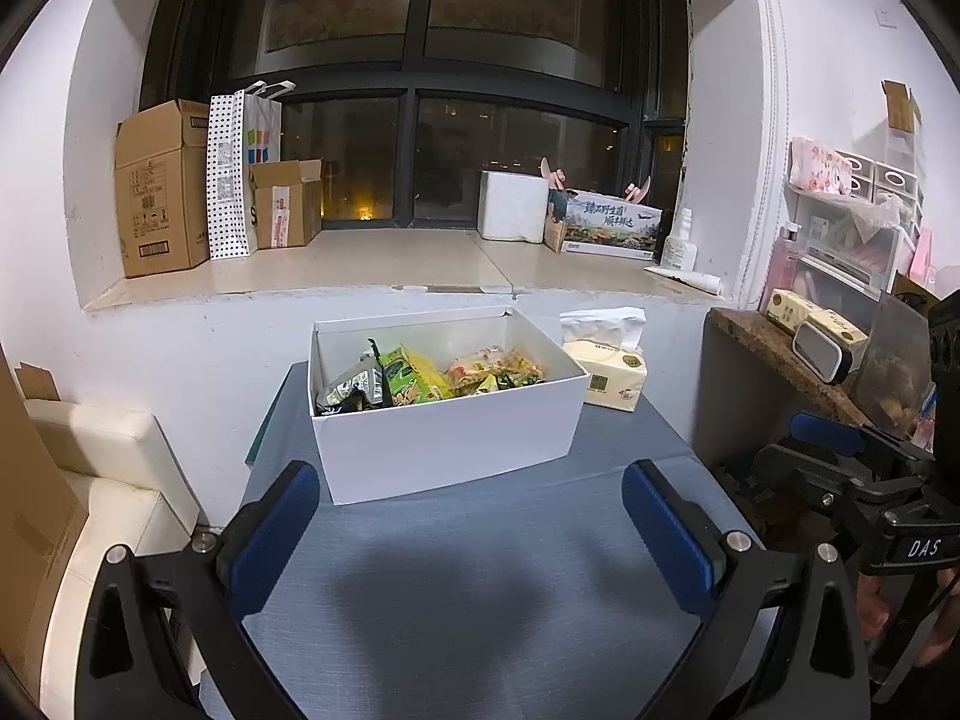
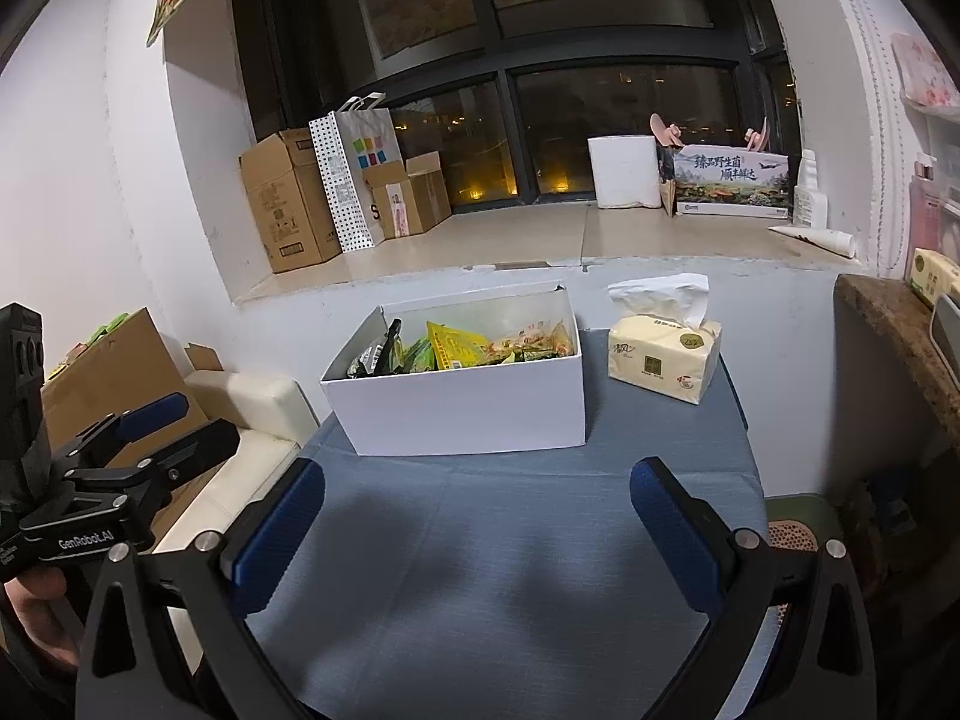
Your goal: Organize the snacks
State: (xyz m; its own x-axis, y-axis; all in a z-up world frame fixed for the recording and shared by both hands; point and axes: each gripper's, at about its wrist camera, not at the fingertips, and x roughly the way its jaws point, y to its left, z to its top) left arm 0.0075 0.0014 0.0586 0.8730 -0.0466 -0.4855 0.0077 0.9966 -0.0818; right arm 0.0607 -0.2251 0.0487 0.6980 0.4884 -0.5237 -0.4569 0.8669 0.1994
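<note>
A white open box [image 1: 444, 444] stands on the blue-grey table [image 1: 480, 588], and it also shows in the right wrist view [image 2: 474, 414]. Several snack packets [image 1: 420, 381] lie inside it, green, yellow, orange and dark ones [image 2: 468, 345]. My left gripper [image 1: 474, 486] is open and empty, hovering above the table in front of the box. My right gripper [image 2: 477, 489] is open and empty too, in front of the box. Each gripper shows at the edge of the other's view, the right one [image 1: 840, 456] and the left one [image 2: 156, 426].
A pack of tissues [image 1: 606, 375] sits right of the box [image 2: 663, 357]. A window sill behind [image 1: 372, 267] holds cardboard boxes [image 1: 162, 192], a dotted bag and a printed carton [image 1: 612, 228]. A white cushioned seat [image 1: 108, 480] is at the left, a brown shelf [image 1: 774, 354] at the right.
</note>
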